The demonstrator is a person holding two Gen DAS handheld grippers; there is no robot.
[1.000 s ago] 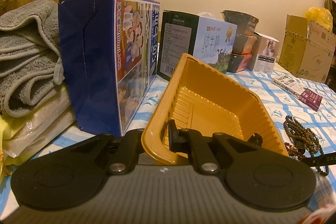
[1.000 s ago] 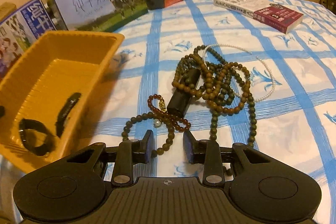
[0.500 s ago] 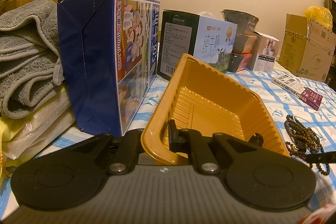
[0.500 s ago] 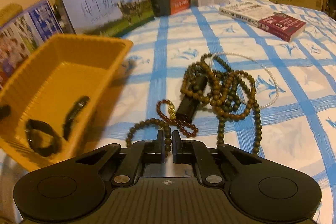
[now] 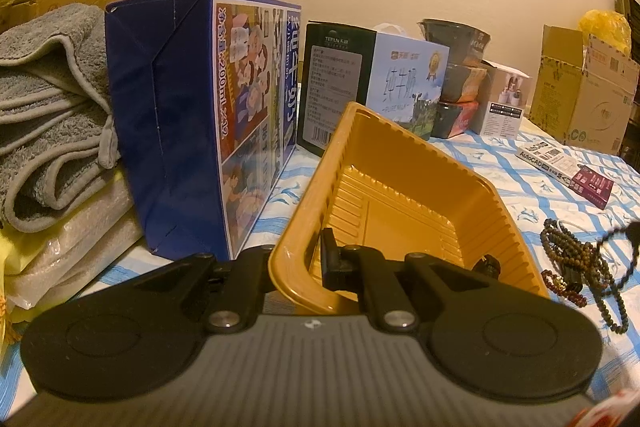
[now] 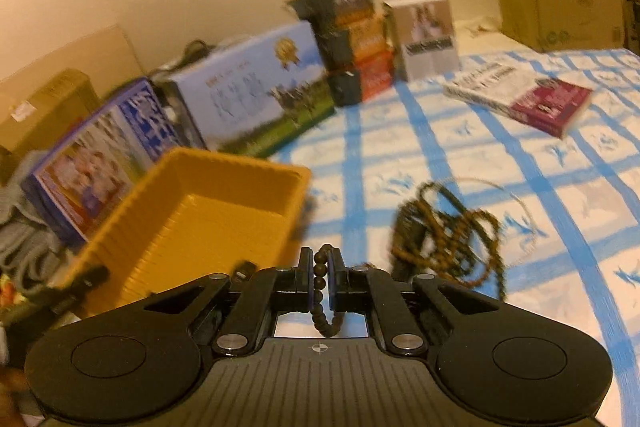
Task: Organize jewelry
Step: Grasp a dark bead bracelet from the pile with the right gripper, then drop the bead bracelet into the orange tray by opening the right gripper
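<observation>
The right gripper (image 6: 320,277) has shut on a strand of dark beads (image 6: 320,283) and come up off the bed, where a second ago its jaws stood apart just short of the jewelry heap. Its pads are now pressed together on the strand: beads show in a short column between the fingertips and a loop hangs below them. The view is blurred with motion, so which necklace this is, and whether it trails clear of the heap, I cannot tell.

The left gripper (image 5: 298,263) has not moved. It is pinched on the near rim of the tray (image 5: 400,223), one finger outside the wall and one inside, holding the tray tipped with its mouth open.

What the coming move turns on, as I judge it, is that the tray (image 6: 208,211) lies to the left of the right gripper and slightly beyond it, its long axis running away toward the milk boxes (image 6: 256,87). The rest of the heap (image 6: 448,235) lies on the blue-checked sheet (image 6: 520,195) to the right of the tray, well short of the book (image 6: 532,99) near the far edge. The carry is therefore a short swing leftward over the tray's right wall, high enough that the hanging loop clears it
</observation>
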